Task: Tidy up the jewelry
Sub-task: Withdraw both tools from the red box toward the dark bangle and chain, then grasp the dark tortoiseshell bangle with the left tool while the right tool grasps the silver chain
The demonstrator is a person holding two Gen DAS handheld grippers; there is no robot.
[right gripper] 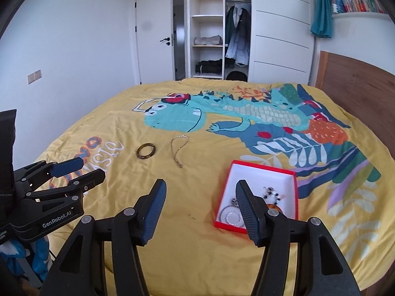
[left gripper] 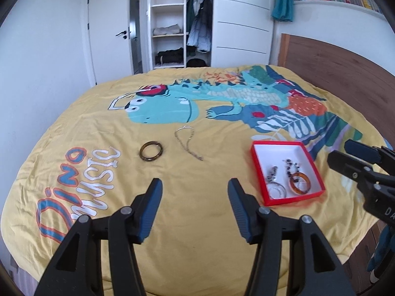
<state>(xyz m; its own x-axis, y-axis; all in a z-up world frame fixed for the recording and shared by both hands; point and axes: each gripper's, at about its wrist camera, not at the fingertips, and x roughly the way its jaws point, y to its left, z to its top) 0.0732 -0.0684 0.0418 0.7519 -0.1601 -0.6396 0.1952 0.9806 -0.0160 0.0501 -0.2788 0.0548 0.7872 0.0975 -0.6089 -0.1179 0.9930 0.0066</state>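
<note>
A red box with a white inside [left gripper: 276, 153] [right gripper: 261, 175] lies on the yellow bedspread and holds an amber bangle [left gripper: 300, 183], a silver ring [left gripper: 277, 192] [right gripper: 232, 215] and a dark beaded piece [left gripper: 290, 166] [right gripper: 271, 193]. A dark brown bangle [left gripper: 151, 150] [right gripper: 146, 151] and a gold chain [left gripper: 186, 143] [right gripper: 178, 151] lie loose on the bedspread, left of the box. My left gripper [left gripper: 195, 185] [right gripper: 81, 167] is open and empty, short of the bangle and chain. My right gripper [right gripper: 200, 187] [left gripper: 340, 151] is open and empty, its right finger over the box's near edge.
The bed carries a yellow dinosaur-print cover [left gripper: 98, 135] [right gripper: 321, 234]. A wooden headboard [left gripper: 345, 74] stands on the right. An open white wardrobe [left gripper: 182, 22] and a white door [left gripper: 108, 32] stand beyond the far edge of the bed.
</note>
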